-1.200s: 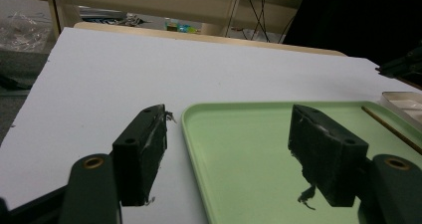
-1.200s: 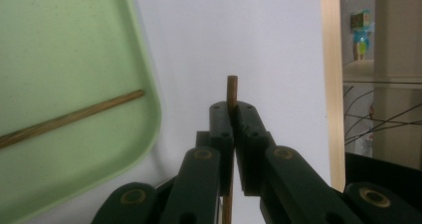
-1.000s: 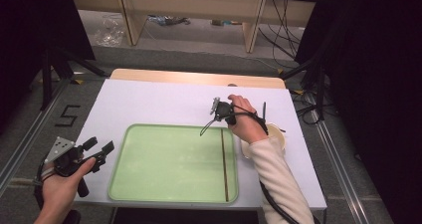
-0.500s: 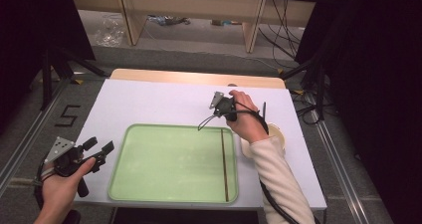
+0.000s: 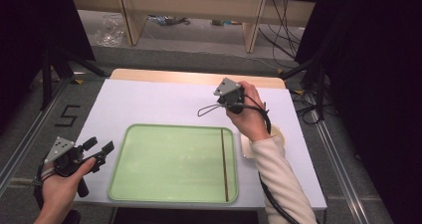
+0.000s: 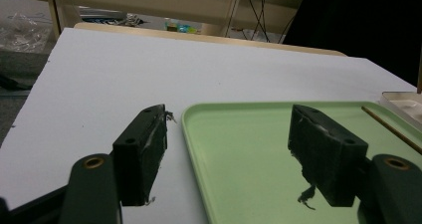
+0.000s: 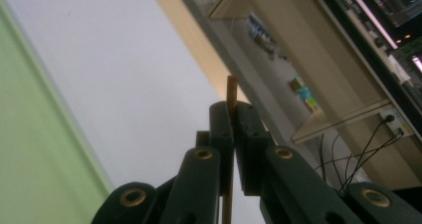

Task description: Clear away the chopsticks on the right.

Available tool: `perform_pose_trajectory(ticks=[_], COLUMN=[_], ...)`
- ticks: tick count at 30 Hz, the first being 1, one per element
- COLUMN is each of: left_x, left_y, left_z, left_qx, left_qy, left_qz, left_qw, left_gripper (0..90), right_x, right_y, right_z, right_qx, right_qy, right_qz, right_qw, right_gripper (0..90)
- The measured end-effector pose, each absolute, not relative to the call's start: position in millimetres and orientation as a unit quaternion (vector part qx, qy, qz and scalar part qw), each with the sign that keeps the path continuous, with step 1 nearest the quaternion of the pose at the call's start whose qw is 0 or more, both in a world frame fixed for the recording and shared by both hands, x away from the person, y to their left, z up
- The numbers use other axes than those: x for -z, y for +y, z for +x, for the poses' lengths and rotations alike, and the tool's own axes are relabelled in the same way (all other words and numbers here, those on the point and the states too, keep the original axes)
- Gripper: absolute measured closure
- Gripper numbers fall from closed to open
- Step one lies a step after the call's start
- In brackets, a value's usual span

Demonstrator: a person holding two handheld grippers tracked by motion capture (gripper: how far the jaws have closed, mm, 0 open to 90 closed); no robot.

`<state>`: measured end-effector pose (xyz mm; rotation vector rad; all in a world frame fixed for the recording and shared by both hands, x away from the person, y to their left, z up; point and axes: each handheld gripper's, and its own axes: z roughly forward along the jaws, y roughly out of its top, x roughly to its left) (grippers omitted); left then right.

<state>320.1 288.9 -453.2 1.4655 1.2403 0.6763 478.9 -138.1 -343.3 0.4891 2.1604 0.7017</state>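
Note:
A pale green tray (image 5: 169,194) lies on the white table, with a thin brown stick (image 5: 223,164) lying along its right side. My right gripper (image 5: 230,98) is held up above the table behind the tray's far right corner. In the right gripper view, the right gripper (image 7: 233,109) is shut on a second thin wooden stick (image 7: 231,90), whose end pokes out past the jaw tips. My left gripper (image 5: 99,145) rests open at the tray's left edge. In the left gripper view, the left gripper (image 6: 229,129) straddles the tray's rim (image 6: 191,129) with nothing between its jaws.
A white dish (image 5: 276,133) sits just right of the tray, partly hidden by the right forearm; its corner (image 6: 404,102) also shows beyond the lying stick (image 6: 390,128). A black cable loop (image 5: 206,109) hangs from the right gripper. Wooden shelving stands beyond the table.
The right hand has lifted its gripper and the held stick higher and farther from the tray. The left hand and its gripper have stayed put.

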Motion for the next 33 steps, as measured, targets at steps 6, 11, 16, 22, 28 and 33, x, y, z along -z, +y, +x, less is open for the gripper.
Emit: perform_pose_trajectory(ticks=[6,11,16,22,28,33], left_x=[453,453,453,453,453,453], left_y=[289,288,288,288,288,289], left_z=[320,320,320,320,320,320], left_qx=[-0.283,-0.281,-0.282,-0.282,-0.282,-0.283], left_qy=[0.518,0.52,0.52,0.519,0.52,0.519], left_qz=[0.613,0.611,0.612,0.612,0.612,0.612], left_qw=[0.525,0.526,0.526,0.525,0.525,0.525], left_gripper=[31.4,31.4,31.5,31.5,31.4,31.5], right_x=[328,319,311,309,304,303], right_y=[-149,-157,-161,-164,-167,-168], right_z=[476,473,469,468,466,466], right_qx=[-0.356,-0.404,-0.436,-0.453,-0.465,-0.457], right_qy=[0.818,0.794,0.775,0.763,0.753,0.749], right_qz=[0.236,0.266,0.292,0.327,0.367,0.399], right_qw=[0.385,0.369,0.351,0.326,0.287,0.267], right_gripper=[88.2,88.2,88.2,88.2,88.1,88.2])
